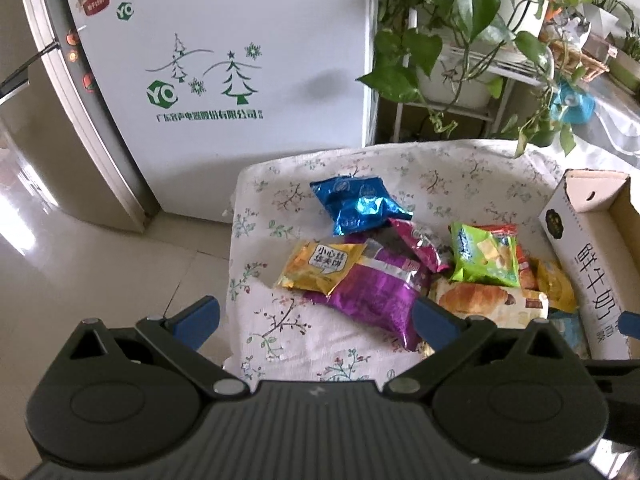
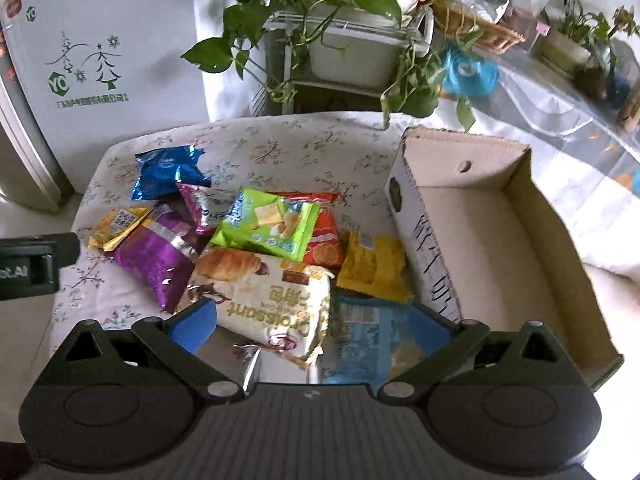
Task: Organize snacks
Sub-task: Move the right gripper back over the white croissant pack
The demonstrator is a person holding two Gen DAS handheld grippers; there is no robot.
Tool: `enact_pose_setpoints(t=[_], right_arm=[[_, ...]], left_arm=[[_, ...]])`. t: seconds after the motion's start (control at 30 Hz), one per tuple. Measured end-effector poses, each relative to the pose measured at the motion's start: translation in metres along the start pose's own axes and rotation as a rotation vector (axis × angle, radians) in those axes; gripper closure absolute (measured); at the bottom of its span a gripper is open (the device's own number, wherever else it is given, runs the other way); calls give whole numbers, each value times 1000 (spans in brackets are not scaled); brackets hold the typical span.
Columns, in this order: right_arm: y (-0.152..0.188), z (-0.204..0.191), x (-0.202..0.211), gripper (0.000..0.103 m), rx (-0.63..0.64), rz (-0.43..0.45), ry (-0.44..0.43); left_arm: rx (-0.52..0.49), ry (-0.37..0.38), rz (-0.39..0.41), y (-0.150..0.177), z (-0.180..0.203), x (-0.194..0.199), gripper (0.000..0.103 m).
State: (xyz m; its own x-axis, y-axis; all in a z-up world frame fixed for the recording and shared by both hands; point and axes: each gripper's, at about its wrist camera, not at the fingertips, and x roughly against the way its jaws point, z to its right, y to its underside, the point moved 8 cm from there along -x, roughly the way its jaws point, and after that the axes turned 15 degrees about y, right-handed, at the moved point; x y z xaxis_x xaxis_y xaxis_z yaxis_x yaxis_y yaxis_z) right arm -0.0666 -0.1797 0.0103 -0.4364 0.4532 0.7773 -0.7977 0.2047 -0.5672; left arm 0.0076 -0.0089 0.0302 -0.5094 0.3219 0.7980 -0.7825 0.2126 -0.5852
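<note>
Lengthwise, croissant packet point(image 2: 264, 304) points toward open right claw point(image 2: 312, 326).

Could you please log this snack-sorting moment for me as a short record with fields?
surface: floral cloth
container: cardboard box, open top, nothing visible inside, right of the pile
pile: blue packet, purple packet, green packet, croissant packet, yellow packet, others overlapping
left gripper: open, above the purple packet's near end
right gripper: open, over the croissant packet
progress: no snack in the box yet
background: white fridge, potted plants
</note>
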Motion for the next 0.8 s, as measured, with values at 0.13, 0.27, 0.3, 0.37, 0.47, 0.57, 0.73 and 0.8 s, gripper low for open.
enact_pose_setpoints(t=[0.13,0.27,0.3,0.37,0.47,0.57,0.73,0.8], right_arm=[[1,1,-5,0,-42,-33,4],[3,4,-15,0,-143,-109,-50],[3,4,-17,0,-157,-121,-55],[3,4,-22,0,-154,-136,-43],[1,3,-25,0,-148,-145,-23],[-2,1,-29,0,-126,-171,-14],[-8,-6,-35,1,-89,-179,-4],[-11,-8,-38,1,-89,-188,-10]], left_arm=[[-10,-9,-7,-1,1,-4,1],[-14,-13,-40,0,2,-16,1],[-16,-15,-50,0,3,-19,1],[-31,-15,-70,-1,5,-25,1],[-33,-8,-84,-3,4,-29,1],[-44,-8,-97,-6,4,-33,1],[-51,-6,-106,-12,1,-39,2],[-53,-7,-110,-14,-1,-42,2]])
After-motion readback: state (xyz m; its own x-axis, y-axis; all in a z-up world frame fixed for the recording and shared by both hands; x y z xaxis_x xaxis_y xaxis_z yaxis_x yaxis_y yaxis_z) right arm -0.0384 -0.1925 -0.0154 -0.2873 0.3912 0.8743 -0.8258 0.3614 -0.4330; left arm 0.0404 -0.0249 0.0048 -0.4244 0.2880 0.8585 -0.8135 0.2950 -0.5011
